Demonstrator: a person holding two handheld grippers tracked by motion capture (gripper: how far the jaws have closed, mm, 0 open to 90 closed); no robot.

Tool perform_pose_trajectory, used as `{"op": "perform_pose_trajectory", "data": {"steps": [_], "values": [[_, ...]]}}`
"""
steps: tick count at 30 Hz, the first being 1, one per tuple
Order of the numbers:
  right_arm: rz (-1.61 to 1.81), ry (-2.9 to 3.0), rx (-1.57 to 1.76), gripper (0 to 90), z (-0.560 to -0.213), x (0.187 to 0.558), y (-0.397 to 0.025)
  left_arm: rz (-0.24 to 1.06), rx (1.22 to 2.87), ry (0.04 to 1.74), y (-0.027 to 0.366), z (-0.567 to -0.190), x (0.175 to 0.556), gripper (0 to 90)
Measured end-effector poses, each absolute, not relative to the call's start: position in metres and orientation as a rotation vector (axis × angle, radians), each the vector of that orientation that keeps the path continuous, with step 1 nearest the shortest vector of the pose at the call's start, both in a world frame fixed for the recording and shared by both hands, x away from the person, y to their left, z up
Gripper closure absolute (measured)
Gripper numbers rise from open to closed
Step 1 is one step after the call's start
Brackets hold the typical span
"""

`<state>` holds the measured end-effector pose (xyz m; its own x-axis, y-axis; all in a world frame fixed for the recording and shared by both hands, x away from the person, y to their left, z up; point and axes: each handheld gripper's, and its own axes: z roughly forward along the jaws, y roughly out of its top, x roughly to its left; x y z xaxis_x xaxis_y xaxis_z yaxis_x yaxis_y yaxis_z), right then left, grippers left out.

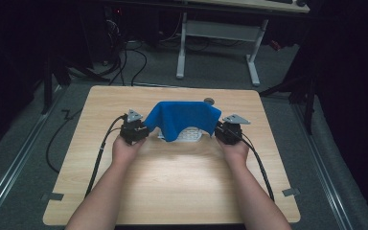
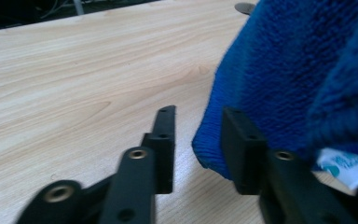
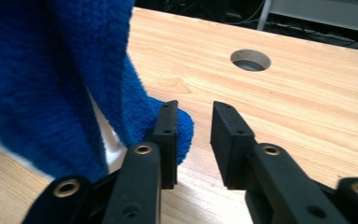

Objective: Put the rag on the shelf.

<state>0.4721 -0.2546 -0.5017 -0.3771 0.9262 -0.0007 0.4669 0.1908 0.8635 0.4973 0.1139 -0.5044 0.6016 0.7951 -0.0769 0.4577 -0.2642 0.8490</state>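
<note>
The desk (image 1: 172, 191) under my arms is pale wood grain, and I take the blue towel (image 1: 184, 117) as my landmark for everything else. The towel sits toward the far half of the desk, about midway across it, draped over something so that it humps up in the middle and hangs down in a point toward me. Below that hanging point, at the near edge of the towel, a white thing with a patterned surface (image 1: 190, 134) peeks out; I cannot tell what it is. Just beyond the far right edge of the towel there is a round hole in the desk (image 1: 209, 101), which shows clearly in the right gripper view.

My left gripper (image 1: 139, 128) is at the towel's left edge. In the left gripper view its jaws stand apart with a clear gap, and the left corner of the towel bulges into that gap, lying against the inner face of one jaw while the other jaw is clear of it. It has hold of nothing. A small white label (image 2: 349, 165) with teal print hangs from the towel just behind that jaw.

My right gripper (image 1: 222, 129) is at the towel's right edge. Its jaws are also parted, with bare desk showing between them; the towel's right corner presses against the outer side of one jaw, not between them. It grips nothing.
</note>
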Motion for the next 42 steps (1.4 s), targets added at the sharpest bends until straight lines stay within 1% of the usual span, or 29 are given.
{"op": "perform_pose_trajectory", "data": {"steps": [3,7,14,15,21,35,37,42], "values": [[1.111,1.918,1.299,69.4,-0.495,0.469,-0.258,0.477,1.870,1.021,0.118,-0.501,0.493,58.2],[1.108,1.908,1.285,68.0,-0.490,0.465,-0.260,0.478,1.849,1.038,0.126,-0.499,0.488,56.0],[1.094,1.883,1.289,66.5,-0.479,0.456,-0.268,0.481,1.845,1.045,0.135,-0.496,0.476,55.7],[1.099,1.869,1.285,66.7,-0.477,0.453,-0.271,0.501,1.833,1.030,0.136,-0.495,0.472,55.7],[1.079,1.855,1.316,66.6,-0.477,0.447,-0.281,0.507,1.828,1.022,0.139,-0.493,0.464,55.7],[1.091,1.858,1.291,65.4,-0.472,0.441,-0.281,0.519,1.822,1.048,0.151,-0.495,0.454,55.9],[1.087,1.863,1.298,61.2,-0.471,0.440,-0.281,0.519,1.832,1.051,0.153,-0.495,0.452,56.0],[1.116,1.847,1.285,57.4,-0.470,0.434,-0.284,0.534,1.834,1.047,0.157,-0.493,0.444,54.0]]}}
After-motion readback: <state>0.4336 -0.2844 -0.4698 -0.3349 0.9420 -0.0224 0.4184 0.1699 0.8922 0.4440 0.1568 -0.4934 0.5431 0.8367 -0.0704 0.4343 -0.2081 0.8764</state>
